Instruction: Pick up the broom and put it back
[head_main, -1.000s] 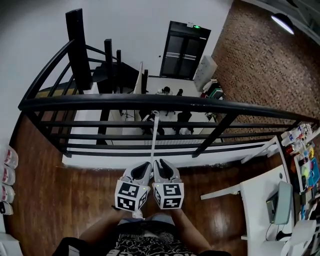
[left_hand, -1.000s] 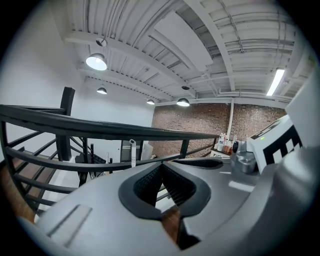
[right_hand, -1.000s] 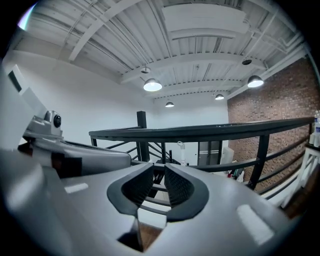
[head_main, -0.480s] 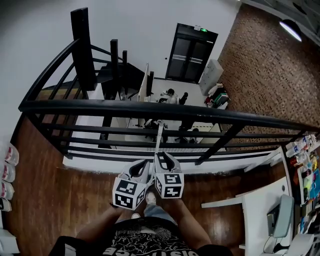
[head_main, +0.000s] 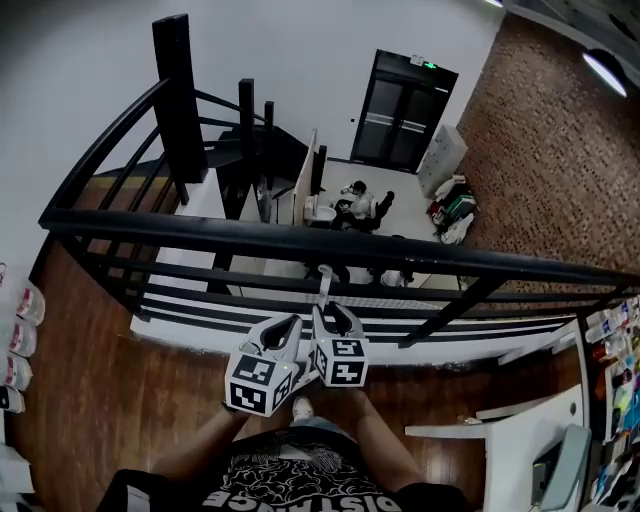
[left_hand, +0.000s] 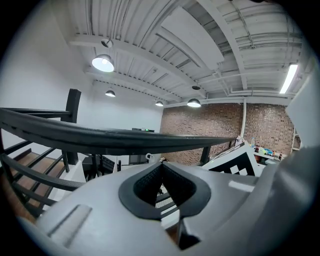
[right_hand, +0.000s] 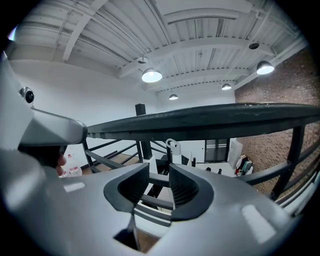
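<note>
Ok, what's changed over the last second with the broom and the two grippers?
The left gripper and right gripper have moved closer to the black railing, bringing the broom handle along. The right tongs are opening, with the handle just past them, unpinched. The handle stays upright between the grippers.

The white broom handle (head_main: 322, 290), loop-tipped, stands upright against the railing (head_main: 200, 232).

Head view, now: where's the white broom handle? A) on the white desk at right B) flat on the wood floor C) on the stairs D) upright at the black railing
D: the broom handle stands upright at the black railing, its looped top below the top rail, as the right gripper view also shows. It lies on neither the wood floor nor the white desk.
</note>
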